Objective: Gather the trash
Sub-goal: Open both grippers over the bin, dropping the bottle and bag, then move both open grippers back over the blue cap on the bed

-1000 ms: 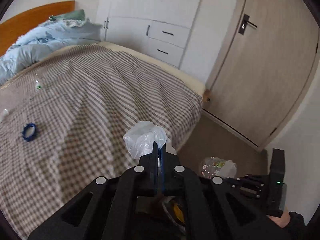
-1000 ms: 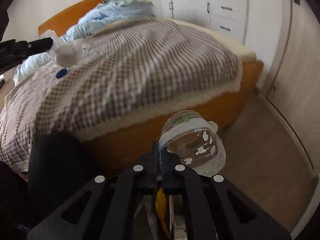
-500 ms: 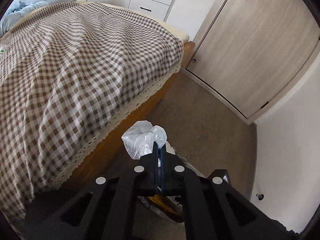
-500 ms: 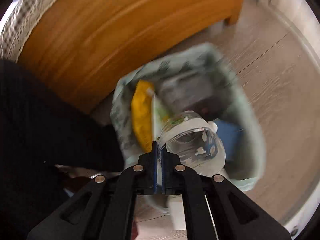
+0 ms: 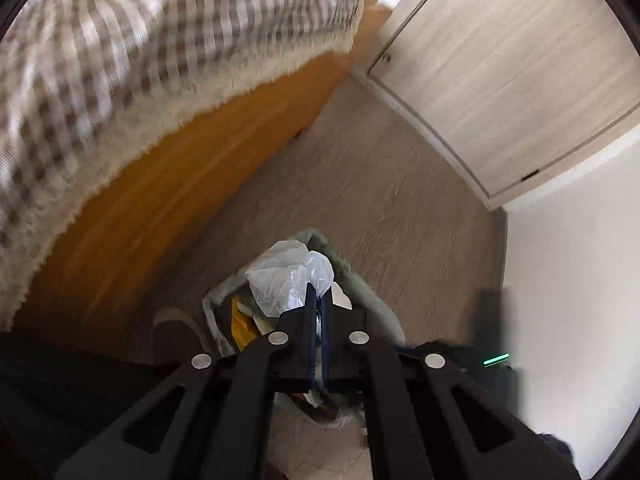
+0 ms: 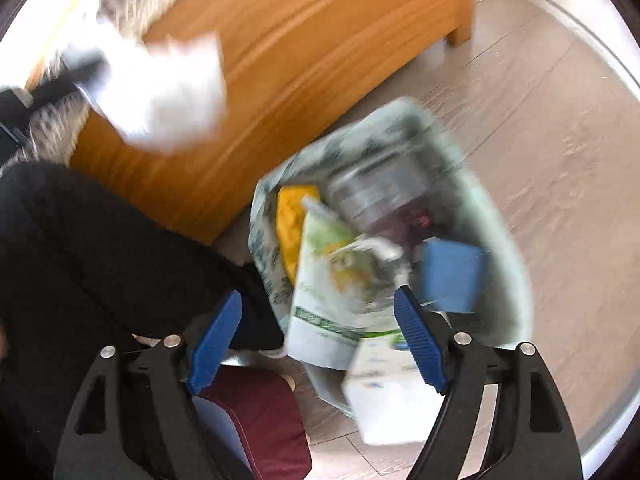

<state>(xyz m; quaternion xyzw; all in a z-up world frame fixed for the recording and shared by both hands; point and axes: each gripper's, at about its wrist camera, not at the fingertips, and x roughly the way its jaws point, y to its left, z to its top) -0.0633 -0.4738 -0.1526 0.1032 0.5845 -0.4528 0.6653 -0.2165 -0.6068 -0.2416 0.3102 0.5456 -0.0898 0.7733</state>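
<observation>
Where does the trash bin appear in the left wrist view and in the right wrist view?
Left wrist view: the bin is low in the centre, mostly hidden behind the left claw and the plastic bag it grips.
Right wrist view: the bin fills the centre right, open and full.
Shared landmark: the orange bed frame.

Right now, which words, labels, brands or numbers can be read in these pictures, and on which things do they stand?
None can be read.
White and green pouch in the trash bin: green band of print, too blurred.
White carton: small blue marks, too blurred.
Crumpled plastic bag: no print visible.
</observation>
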